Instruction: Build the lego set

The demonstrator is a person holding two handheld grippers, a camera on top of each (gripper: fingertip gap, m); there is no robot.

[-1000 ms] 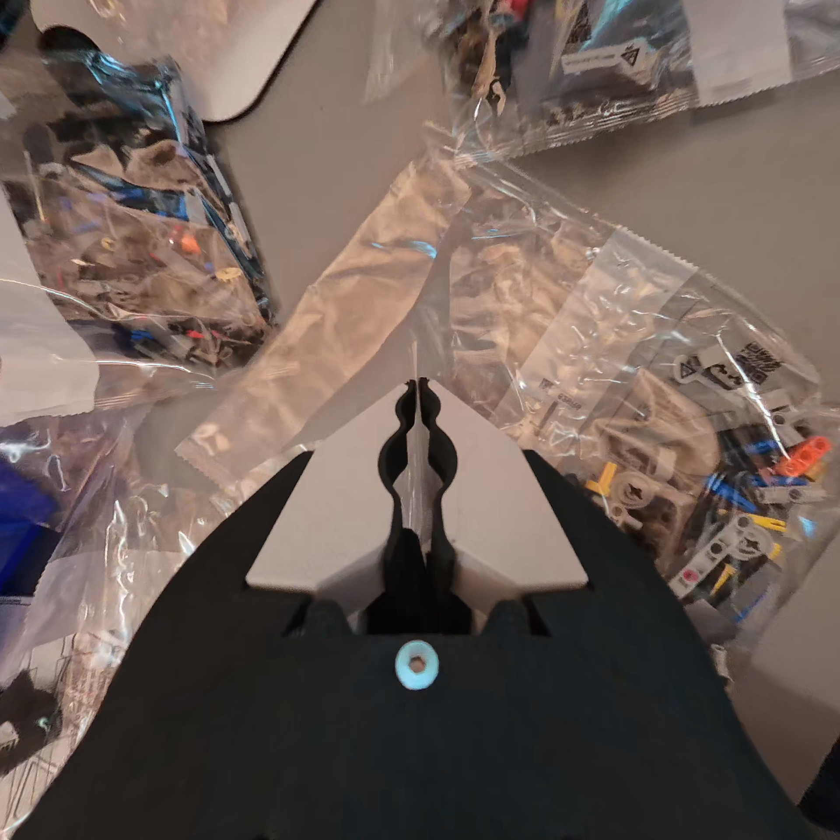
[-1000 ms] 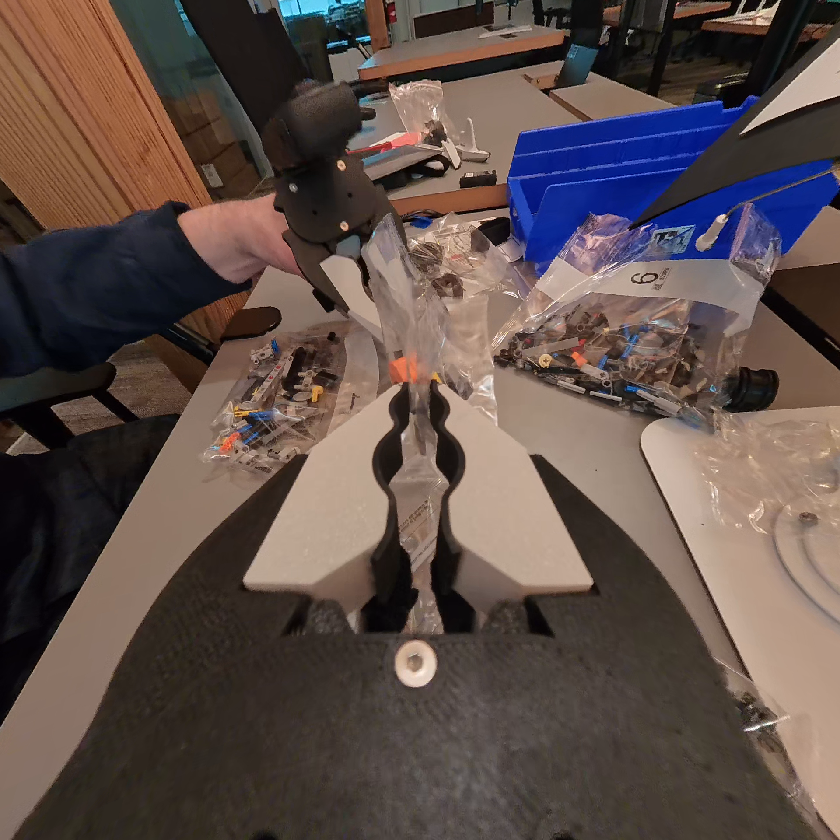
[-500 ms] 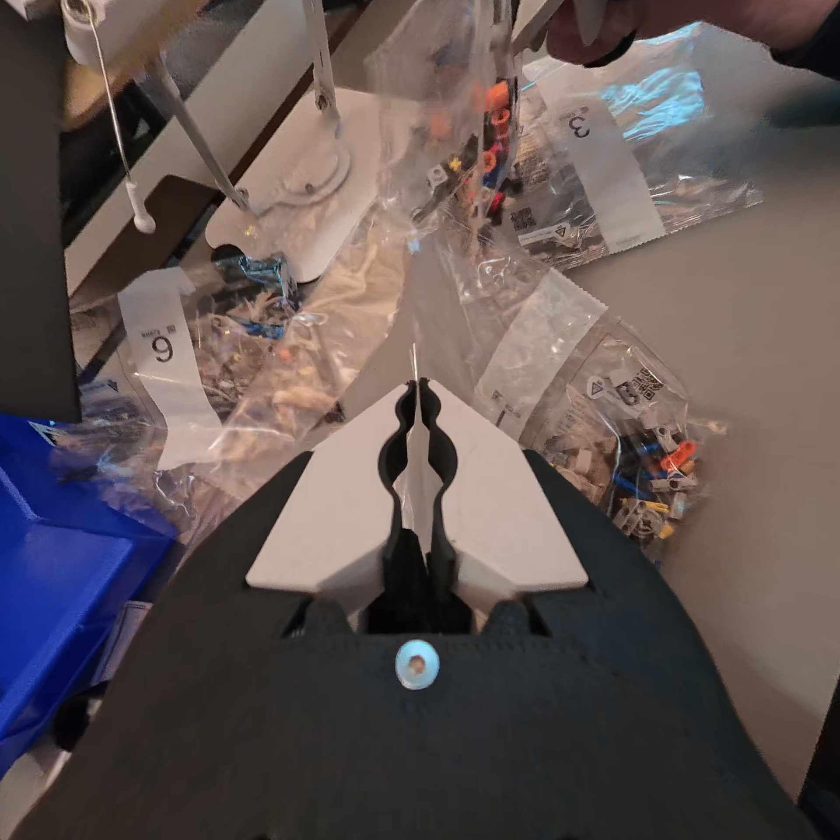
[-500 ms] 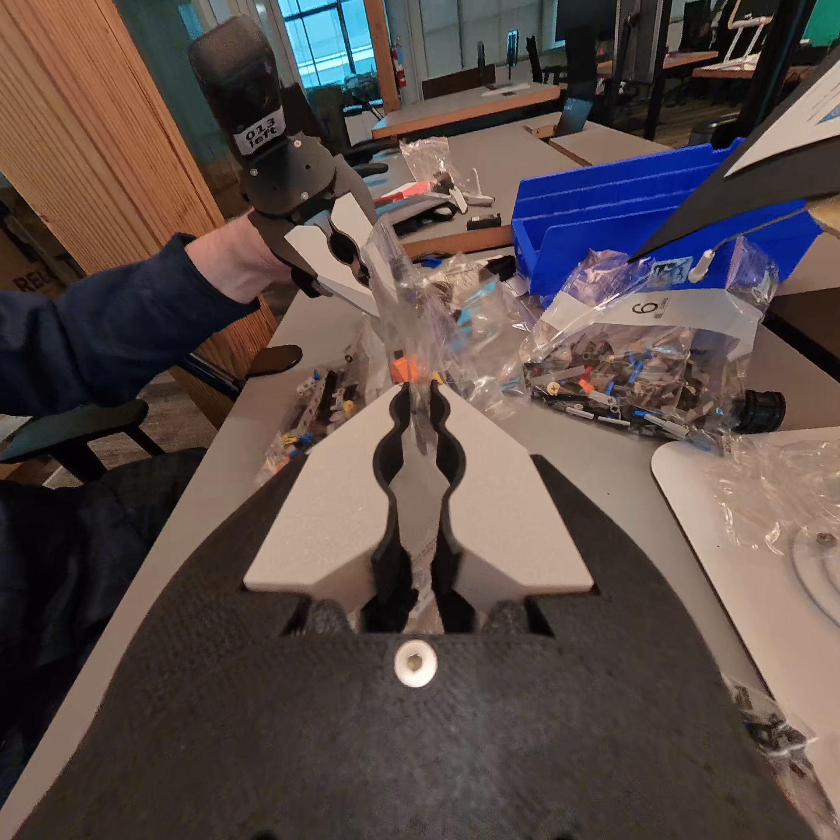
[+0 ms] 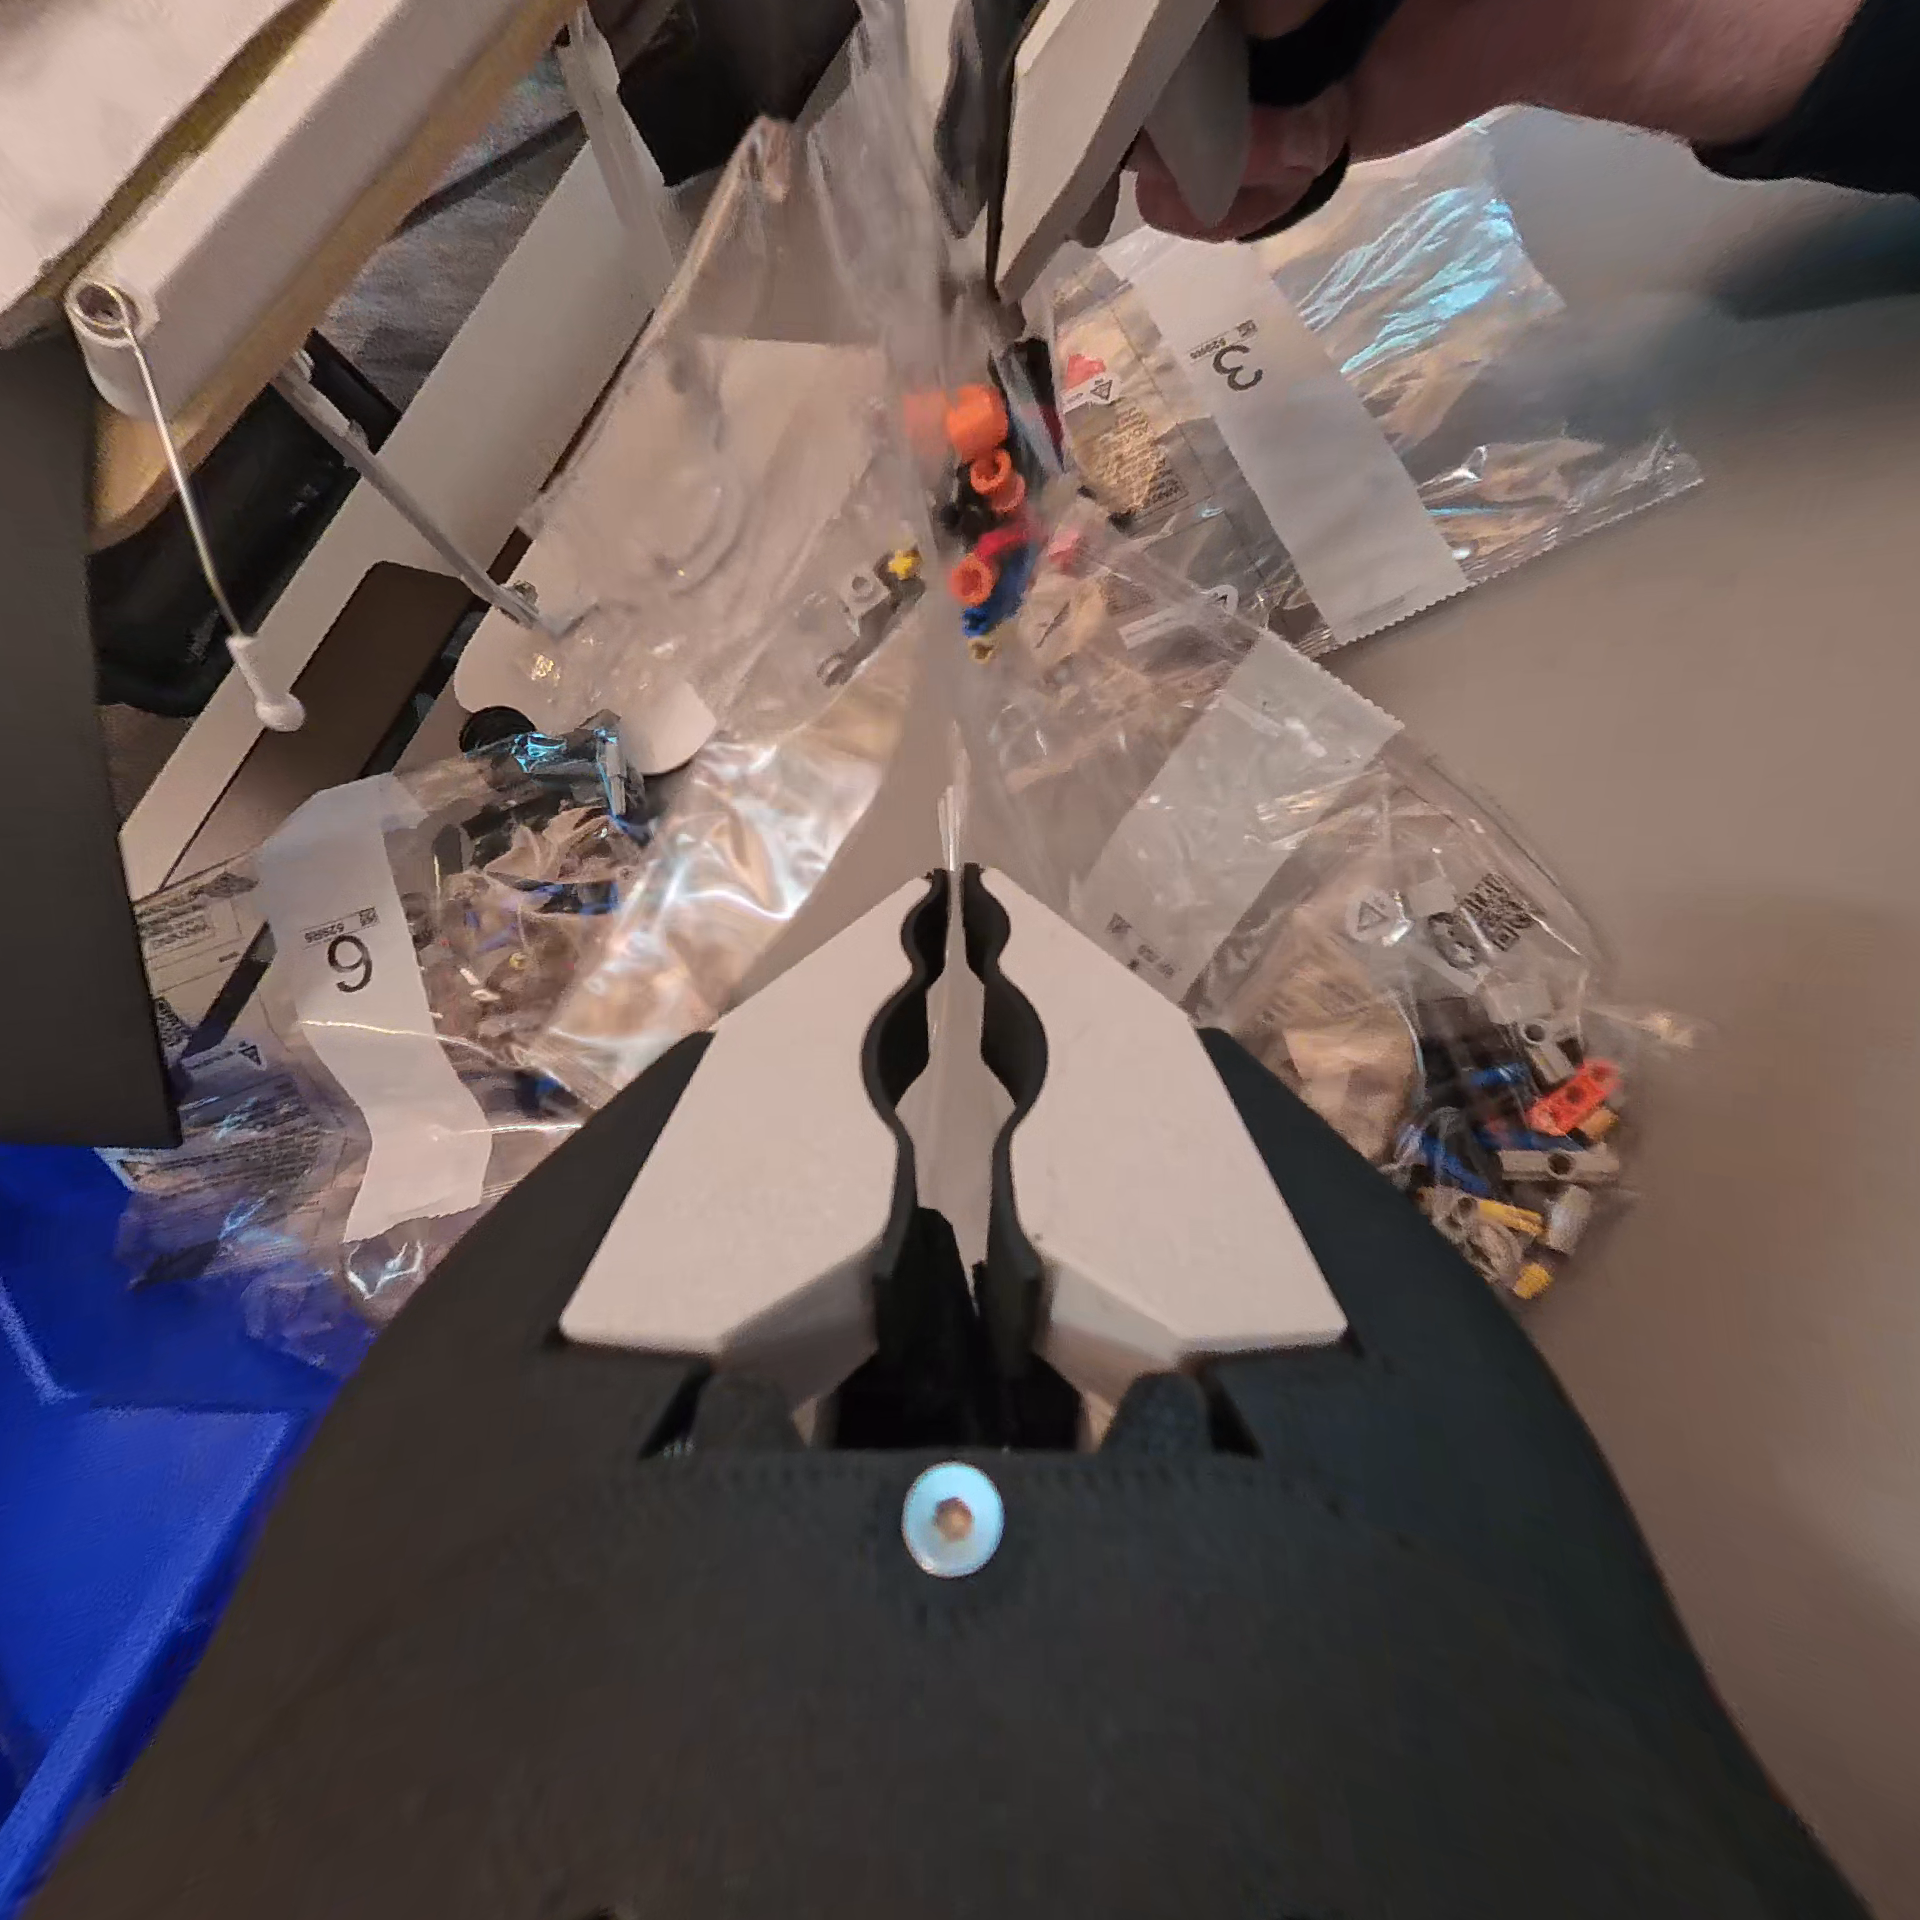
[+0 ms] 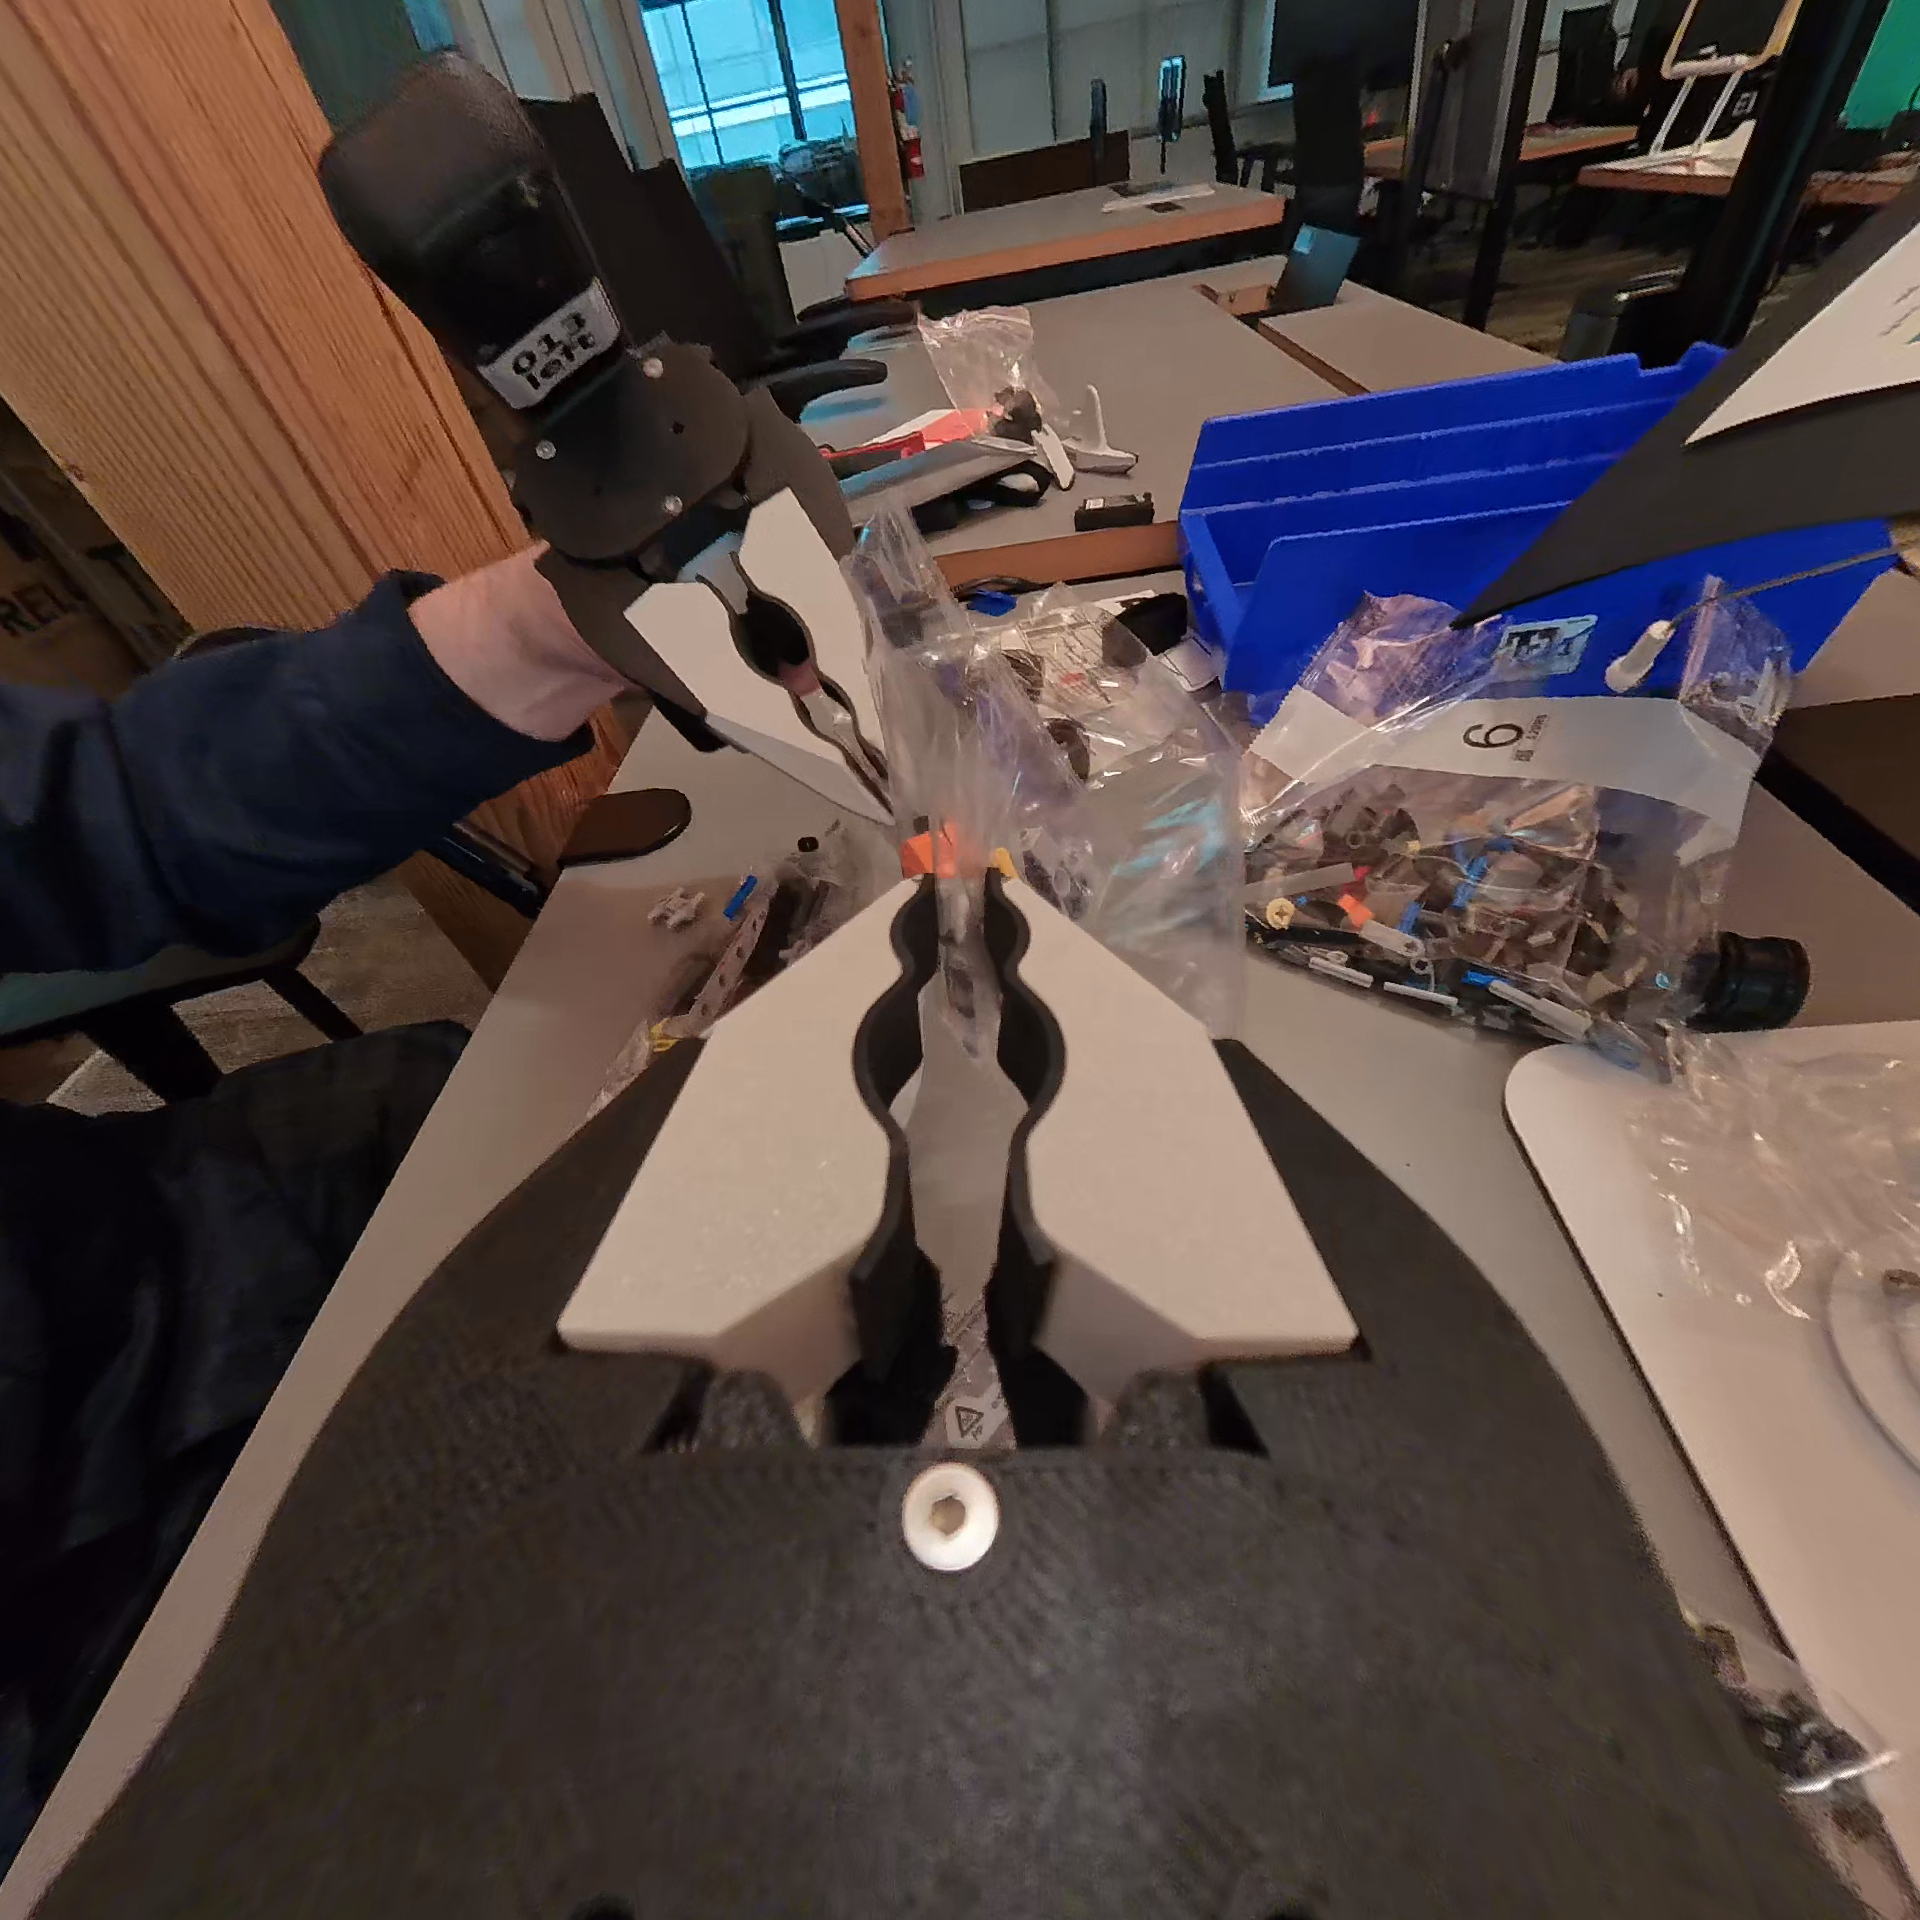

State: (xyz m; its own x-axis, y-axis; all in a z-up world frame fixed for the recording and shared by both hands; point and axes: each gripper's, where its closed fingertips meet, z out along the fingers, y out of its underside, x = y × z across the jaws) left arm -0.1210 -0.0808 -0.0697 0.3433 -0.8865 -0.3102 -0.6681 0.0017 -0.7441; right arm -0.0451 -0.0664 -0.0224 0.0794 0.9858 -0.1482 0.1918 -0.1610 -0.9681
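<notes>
Surface: grey desk (image 5: 1662, 748) strewn with sealed parts bags.
Left tool (image 5: 948, 883): clamped on clear bag (image 5: 935, 499) edge.
Right tool (image 6: 951, 883): clamped on same bag, held aloft between both.
Background: blue bin (image 6: 1403, 488).

surface: grey table (image 5: 1714, 779) carrying the clutter | lying on it: clear bags of small parts, one at right (image 5: 1455, 1049), a banded one (image 6: 1507, 831) against the blue bin (image 6: 1403, 488) | white board (image 6: 1714, 1299) resting at right edge
</notes>
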